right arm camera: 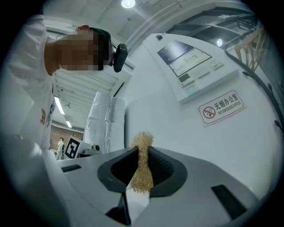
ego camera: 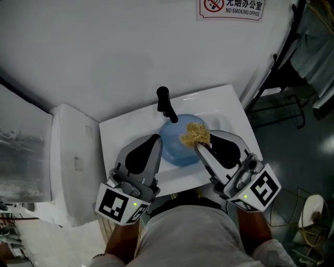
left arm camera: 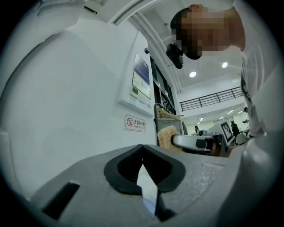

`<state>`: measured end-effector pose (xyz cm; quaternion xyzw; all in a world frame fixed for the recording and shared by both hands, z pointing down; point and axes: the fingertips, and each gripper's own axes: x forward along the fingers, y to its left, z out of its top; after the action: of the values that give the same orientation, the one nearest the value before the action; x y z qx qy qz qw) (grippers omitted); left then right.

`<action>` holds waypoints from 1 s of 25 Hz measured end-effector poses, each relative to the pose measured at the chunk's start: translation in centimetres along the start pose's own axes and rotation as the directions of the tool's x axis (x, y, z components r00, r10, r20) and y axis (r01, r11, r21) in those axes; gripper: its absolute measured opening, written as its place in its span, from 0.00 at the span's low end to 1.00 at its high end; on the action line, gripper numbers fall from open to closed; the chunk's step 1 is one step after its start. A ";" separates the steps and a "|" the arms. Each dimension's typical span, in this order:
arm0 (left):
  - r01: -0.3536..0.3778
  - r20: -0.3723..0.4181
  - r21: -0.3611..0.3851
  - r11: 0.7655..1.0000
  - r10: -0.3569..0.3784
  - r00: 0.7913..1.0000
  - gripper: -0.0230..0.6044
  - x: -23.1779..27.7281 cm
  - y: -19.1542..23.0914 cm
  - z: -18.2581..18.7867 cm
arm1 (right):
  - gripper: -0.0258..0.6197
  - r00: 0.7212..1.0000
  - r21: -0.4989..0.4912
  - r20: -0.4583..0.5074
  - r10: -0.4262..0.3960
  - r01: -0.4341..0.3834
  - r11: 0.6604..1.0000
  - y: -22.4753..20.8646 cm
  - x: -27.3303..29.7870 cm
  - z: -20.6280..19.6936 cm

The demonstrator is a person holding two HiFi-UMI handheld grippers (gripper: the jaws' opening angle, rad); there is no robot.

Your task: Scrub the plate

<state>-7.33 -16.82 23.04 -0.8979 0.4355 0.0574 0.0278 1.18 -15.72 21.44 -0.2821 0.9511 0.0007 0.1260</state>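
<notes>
A round blue plate (ego camera: 177,148) lies in the white sink (ego camera: 224,104), just below the black faucet (ego camera: 166,104). My left gripper (ego camera: 157,138) hovers at the plate's left edge with its jaws shut. In the left gripper view (left arm camera: 142,147) the pads meet with nothing seen between them, and a sliver of white and blue shows through the gap behind them. My right gripper (ego camera: 198,145) is shut on a tan fibre scrubber (ego camera: 194,134) over the plate's upper right part. The scrubber (right arm camera: 143,170) sticks out above and below the pads of that gripper (right arm camera: 142,148).
A white boxy unit (ego camera: 73,156) stands close to the sink's left side. A no-smoking sign (ego camera: 230,7) hangs on the white wall behind. A black rack (ego camera: 282,101) and a grey floor lie to the right. The person's legs are at the sink's near edge.
</notes>
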 end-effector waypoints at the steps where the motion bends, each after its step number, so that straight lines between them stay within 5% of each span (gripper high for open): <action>1: 0.003 0.000 0.001 1.000 -0.003 1.000 0.06 0.1 -0.1 0.0 | 0.13 1.000 0.002 0.000 -0.001 0.001 1.000 0.0 0.0 -0.1; 25: 0.023 0.003 -0.009 1.000 -0.023 1.000 0.06 0.8 -0.5 -0.1 | 0.13 0.999 -0.002 -0.038 -0.001 0.001 1.000 -0.6 0.2 -1.3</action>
<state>-6.41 -17.13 23.03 -0.9030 0.4246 0.0601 0.0249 1.00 -16.38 22.70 -0.2828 0.9531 -0.0035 0.1078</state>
